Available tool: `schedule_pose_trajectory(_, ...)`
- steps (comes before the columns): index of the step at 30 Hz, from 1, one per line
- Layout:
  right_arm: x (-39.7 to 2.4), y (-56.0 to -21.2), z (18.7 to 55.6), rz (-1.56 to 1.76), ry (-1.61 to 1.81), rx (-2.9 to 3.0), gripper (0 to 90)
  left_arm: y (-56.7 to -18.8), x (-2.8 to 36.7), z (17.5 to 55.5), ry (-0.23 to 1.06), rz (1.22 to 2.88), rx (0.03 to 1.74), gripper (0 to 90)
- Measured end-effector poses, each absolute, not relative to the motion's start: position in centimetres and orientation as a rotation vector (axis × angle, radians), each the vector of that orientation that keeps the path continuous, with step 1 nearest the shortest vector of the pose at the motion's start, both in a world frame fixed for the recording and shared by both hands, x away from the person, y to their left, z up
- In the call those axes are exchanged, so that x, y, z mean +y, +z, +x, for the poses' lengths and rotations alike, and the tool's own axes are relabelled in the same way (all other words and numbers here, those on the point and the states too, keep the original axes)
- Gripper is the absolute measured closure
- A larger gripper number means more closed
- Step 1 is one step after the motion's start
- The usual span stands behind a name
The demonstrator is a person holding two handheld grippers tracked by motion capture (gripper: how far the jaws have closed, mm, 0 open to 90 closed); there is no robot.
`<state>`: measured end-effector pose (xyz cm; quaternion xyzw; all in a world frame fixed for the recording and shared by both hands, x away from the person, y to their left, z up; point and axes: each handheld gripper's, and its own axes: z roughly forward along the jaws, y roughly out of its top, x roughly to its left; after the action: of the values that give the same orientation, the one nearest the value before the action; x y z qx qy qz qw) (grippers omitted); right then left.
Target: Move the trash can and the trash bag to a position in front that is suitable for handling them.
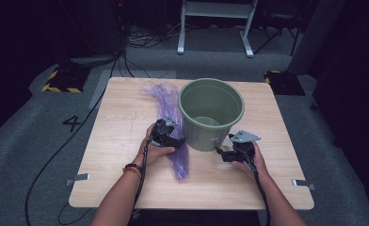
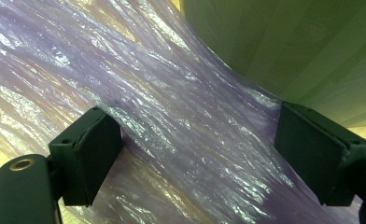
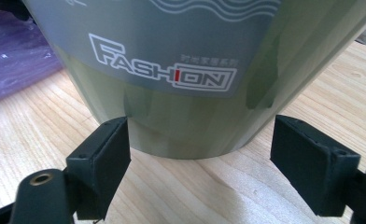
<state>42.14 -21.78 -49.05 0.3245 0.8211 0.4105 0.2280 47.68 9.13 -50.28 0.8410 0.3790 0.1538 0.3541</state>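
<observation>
A crumpled purple plastic bag [image 1: 173, 146] lies stretched along the table just left of a green plastic bucket [image 1: 211, 113]. My left gripper [image 1: 173, 140] hovers over the middle of the bag beside the bucket wall. Up close, the bag [image 2: 172, 102] runs across between its wide-apart jaws, and my left gripper [image 2: 204, 156] is open, its pads clear of the film. My right gripper [image 1: 221, 153] sits low at the bucket's near right side. It [image 3: 200, 154] is open, with the base of the bucket [image 3: 186, 121], labelled "FASHION", just beyond its jaws.
The bucket stands upright on a light wooden table [image 1: 126, 165], with its mouth open. A black cable [image 1: 60, 150] trails over the grey floor to the left. A white frame [image 1: 215, 19] stands beyond the far edge.
</observation>
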Motion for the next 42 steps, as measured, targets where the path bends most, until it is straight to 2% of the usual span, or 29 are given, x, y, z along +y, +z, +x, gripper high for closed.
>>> schedule_pose_trajectory(10,-21.9,-49.0,42.1,0.901,1.138,2.264,20.8,-50.3,9.2,47.7,0.406,2.174,0.979,15.3)
schedule_pose_trajectory(15,-22.4,-49.0,41.8,0.898,1.132,2.268,20.7,-50.2,9.7,47.5,0.406,2.160,0.986,22.3)
schedule_pose_trajectory(17,-22.8,-49.1,41.7,0.905,1.121,2.278,20.7,-50.2,10.3,47.2,0.406,2.149,0.976,30.5)
schedule_pose_trajectory(22,-23.1,-49.3,41.5,0.891,1.079,2.295,20.6,-50.1,10.9,46.7,0.405,2.153,0.960,37.4)
schedule_pose_trajectory(23,-23.3,-49.4,41.3,0.891,1.043,2.303,20.6,-50.0,11.1,46.6,0.404,2.162,0.955,42.9)
schedule_pose_trajectory(24,-23.3,-49.4,41.3,0.891,1.043,2.303,20.6,-50.0,11.2,46.4,0.394,2.164,0.956,42.9)
schedule_pose_trajectory(25,-23.4,-49.6,41.1,0.884,1.005,2.311,20.7,-49.9,11.5,46.1,0.388,2.166,0.947,52.8)
schedule_pose_trajectory(26,-23.4,-49.6,41.1,0.884,1.005,2.311,20.7,-49.9,11.5,46.1,0.388,2.166,0.947,57.0)
schedule_pose_trajectory(27,-23.5,-49.6,41.0,0.882,0.990,2.320,20.7,-49.8,11.7,45.9,0.394,2.168,0.944,57.0)
schedule_pose_trajectory(32,-24.0,-49.6,41.0,0.911,0.995,2.327,20.9,-50.0,12.9,45.4,0.335,2.116,0.973,77.8)
schedule_pose_trajectory(36,-24.0,-49.7,41.0,0.920,0.993,2.329,20.9,-50.2,13.7,45.4,0.268,2.063,1.005,85.7)
schedule_pose_trajectory(42,-24.2,-50.0,41.2,0.936,1.002,2.344,21.1,-49.8,14.1,45.3,0.239,2.000,0.993,88.8)
